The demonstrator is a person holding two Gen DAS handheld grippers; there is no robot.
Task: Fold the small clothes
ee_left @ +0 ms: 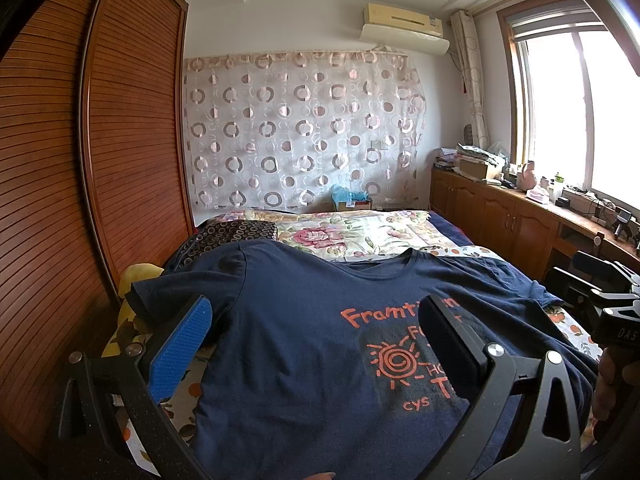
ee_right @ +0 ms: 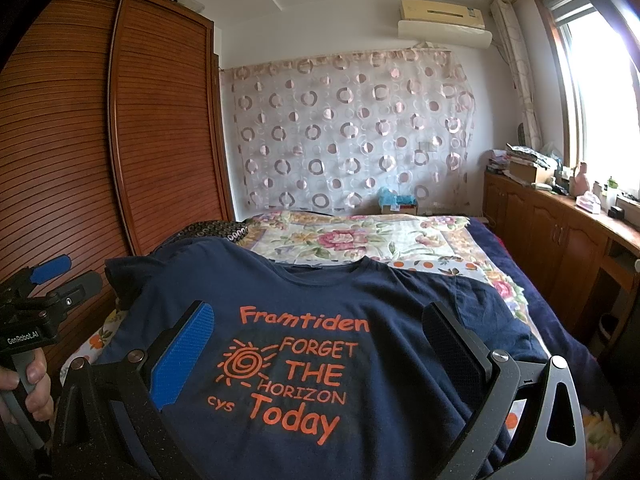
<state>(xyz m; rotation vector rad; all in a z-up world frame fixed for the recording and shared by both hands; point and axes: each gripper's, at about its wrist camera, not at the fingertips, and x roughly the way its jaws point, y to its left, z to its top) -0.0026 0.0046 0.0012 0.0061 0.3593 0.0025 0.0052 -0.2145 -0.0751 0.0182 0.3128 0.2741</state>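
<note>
Lying flat on bed [ee_right: 500, 248], navy T-shirt [ee_right: 320, 320] beneath both hand-held grippers [ee_left: 316, 344] [ee_right: 320, 344], jaws spread.

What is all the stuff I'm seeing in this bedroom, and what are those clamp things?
Navy cotton T-shirt: one, orange print, spread flat on the bed, collar away from the cameras.
Floral quilt: one, cream and pink, beyond the shirt.
Slatted wooden wardrobe: one, reddish brown, left.
Circle-patterned sheer curtain: one, pinkish, back wall.
Air conditioner: one, cream, above the curtain.
Wooden cabinets: brown, cluttered top, under the window.
Left gripper: open, above the shirt.
Right gripper: open, above the shirt.
</note>
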